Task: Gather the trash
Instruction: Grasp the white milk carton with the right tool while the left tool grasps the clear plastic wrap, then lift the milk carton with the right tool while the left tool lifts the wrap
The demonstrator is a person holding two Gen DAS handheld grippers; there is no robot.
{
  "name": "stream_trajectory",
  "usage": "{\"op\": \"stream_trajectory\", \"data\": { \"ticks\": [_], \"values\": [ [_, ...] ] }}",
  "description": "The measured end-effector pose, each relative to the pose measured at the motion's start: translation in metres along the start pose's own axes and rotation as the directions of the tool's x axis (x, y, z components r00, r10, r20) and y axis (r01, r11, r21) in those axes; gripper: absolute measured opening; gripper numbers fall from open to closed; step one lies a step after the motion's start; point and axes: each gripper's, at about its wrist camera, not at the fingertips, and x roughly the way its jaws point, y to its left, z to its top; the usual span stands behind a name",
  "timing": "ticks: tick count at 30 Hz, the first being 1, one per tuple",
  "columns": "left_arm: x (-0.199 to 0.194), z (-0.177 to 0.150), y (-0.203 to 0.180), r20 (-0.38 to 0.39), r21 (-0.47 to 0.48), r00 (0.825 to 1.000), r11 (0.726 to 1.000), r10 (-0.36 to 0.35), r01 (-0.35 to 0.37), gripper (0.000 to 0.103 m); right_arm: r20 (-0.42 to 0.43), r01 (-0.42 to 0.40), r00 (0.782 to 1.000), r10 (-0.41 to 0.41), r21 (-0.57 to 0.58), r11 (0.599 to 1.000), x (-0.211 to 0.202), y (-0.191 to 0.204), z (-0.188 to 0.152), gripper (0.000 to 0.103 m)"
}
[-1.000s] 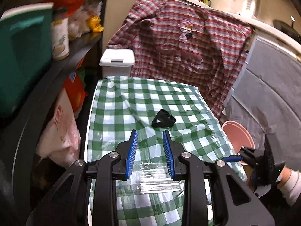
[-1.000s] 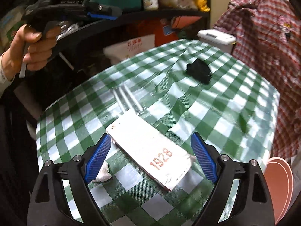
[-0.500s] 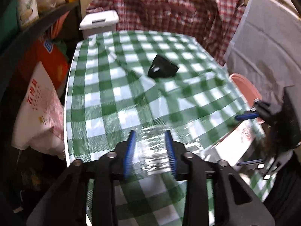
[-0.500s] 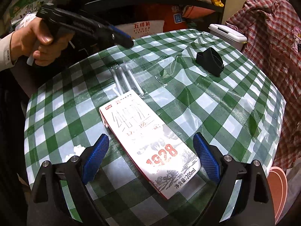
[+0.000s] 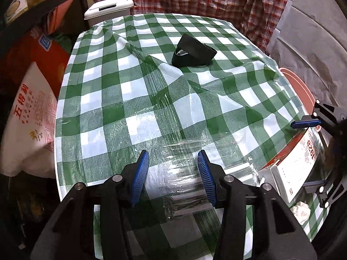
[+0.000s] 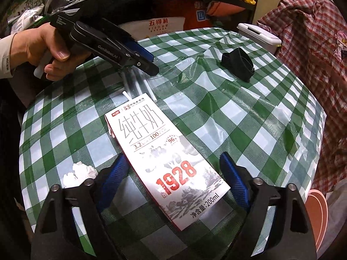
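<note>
Left gripper (image 5: pixel 173 174) low centre of left wrist view, pointing steeply down, blue pads (image 5: pixel 139 176) parted abt halfway; jaws just been opening, clear wrapper lying between them, pads not pressing on it. Same gripper (image 6: pixel 151 64) seen upper left in right wrist view, angled down twd centre frame, gripped pistol-style by bare hand (image 6: pixel 41 49), thumb over the body, pale sleeve cuff at far left edge. Right gripper (image 6: pixel 173 177) bottom centre of right wrist view, jaws wide, just closed a little, blue pads (image 6: pixel 233 178) either side of carton, no contact. Also peeks in at right edge of left wrist view (image 5: pixel 312 151), one blue finger showing.
</note>
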Motion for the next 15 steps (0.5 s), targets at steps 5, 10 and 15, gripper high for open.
{"op": "stream_trajectory", "data": {
  "ticks": [5, 10, 15],
  "values": [
    [0.001, 0.001, 0.001, 0.001, 0.000, 1.000, 1.000, -0.013, 0.013, 0.044, 0.011, -0.008, 1.000, 0.008, 0.006, 1.000, -0.003, -0.002, -0.001, 0.069],
    [-0.005, 0.005, -0.001, 0.013, 0.016, 1.000, 1.000, -0.008, 0.007, 0.015, 0.040, -0.013, 0.999, 0.011, 0.045, 0.999, -0.015, -0.008, -0.002, 0.061],
    [-0.023, 0.009, 0.000, 0.069, 0.002, 0.997, 1.000, -0.022, 0.022, 0.006, 0.077, 0.001, 0.997, -0.009, 0.099, 0.995, -0.030, -0.014, -0.004, 0.051]
  ]
}}
